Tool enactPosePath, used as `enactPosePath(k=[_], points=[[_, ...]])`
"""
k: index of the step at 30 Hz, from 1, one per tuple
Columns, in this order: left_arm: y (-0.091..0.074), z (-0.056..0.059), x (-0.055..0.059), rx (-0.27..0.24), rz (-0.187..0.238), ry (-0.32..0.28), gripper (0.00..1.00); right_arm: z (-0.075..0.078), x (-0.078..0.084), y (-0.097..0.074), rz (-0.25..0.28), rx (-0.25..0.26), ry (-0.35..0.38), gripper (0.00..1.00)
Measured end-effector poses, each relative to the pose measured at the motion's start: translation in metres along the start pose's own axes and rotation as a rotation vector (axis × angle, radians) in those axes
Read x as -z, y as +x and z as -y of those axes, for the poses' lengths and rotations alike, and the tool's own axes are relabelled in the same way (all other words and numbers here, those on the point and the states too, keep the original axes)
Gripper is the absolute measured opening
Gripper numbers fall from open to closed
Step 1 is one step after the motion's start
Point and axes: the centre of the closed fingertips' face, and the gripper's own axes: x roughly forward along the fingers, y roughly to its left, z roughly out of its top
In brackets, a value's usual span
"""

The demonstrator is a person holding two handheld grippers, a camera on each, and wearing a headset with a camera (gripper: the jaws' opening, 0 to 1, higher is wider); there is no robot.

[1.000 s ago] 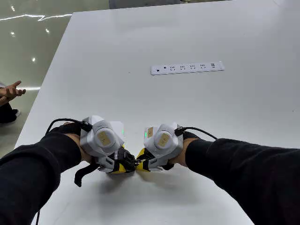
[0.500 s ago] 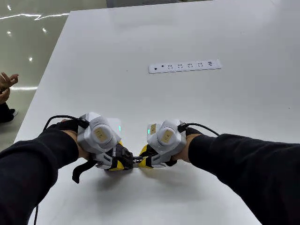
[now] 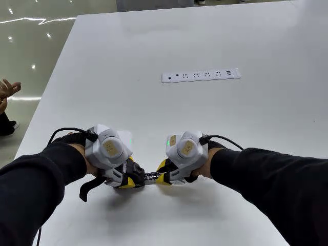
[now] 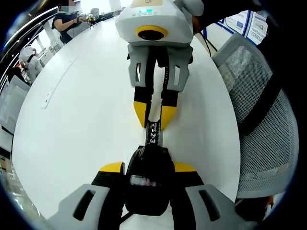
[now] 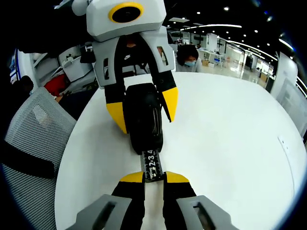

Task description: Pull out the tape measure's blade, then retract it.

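A black tape measure body sits between the yellow-tipped jaws of my left gripper, which is shut on it just above the white table. A short length of blade with printed numbers runs out of the case. My right gripper is shut on the blade near its end. In the head view the left gripper and the right gripper face each other near the table's front edge, with the blade bridging the small gap. The case also shows in the right gripper view.
A white power strip lies mid-table, well beyond the grippers. The table's left edge drops to a glossy floor, where a person's hand shows. A grey mesh chair stands behind the front edge. People sit at the far end.
The two grippers have drawn apart, the right one shifting to the right. A short stretch of blade now shows between them where their tips had been touching.
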Motion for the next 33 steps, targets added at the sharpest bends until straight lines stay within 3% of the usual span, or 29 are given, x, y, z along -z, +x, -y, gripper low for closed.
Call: enactPosePath(k=[33], points=[[0.001,0.001,-0.002,0.006,0.002,-0.009,0.3,0.005,0.025,-0.024,-0.014,0.004,0.019,0.09]])
